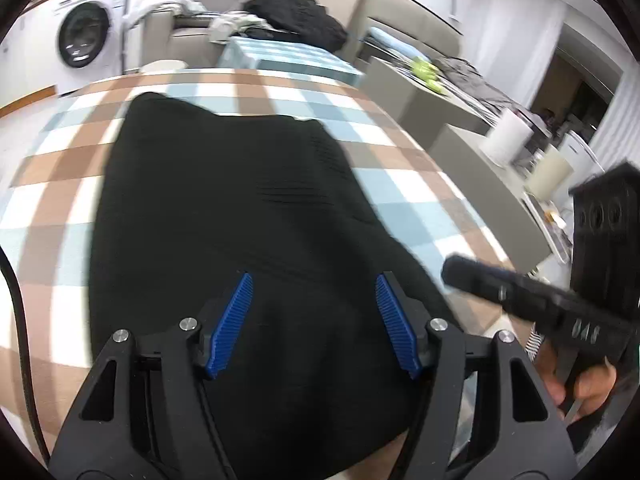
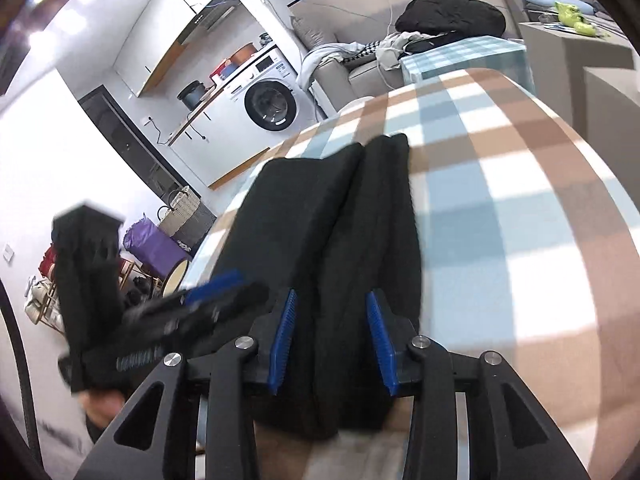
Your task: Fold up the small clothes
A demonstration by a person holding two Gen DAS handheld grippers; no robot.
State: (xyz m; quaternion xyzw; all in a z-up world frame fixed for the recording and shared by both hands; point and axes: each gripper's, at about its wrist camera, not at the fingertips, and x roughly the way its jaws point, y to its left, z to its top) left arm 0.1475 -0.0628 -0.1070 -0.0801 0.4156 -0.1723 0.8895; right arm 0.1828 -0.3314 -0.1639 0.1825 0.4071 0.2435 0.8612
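Left wrist view: left claw [image 1: 314, 284] released, blue pads spread, poised above near end of black garment [image 1: 224, 200]. Garment flat on checked desk [image 1: 400, 152]. Right claw [image 1: 456, 270] at garment's right edge, blurred.

Right wrist view: right claw [image 2: 332, 300] released, over garment [image 2: 340, 216], lengthwise crease visible. Left claw [image 2: 224, 284] at left, blurred.

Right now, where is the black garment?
The black garment lies on the checked tablecloth, directly ahead of both open claws in both wrist views, its near edge at the table's front.
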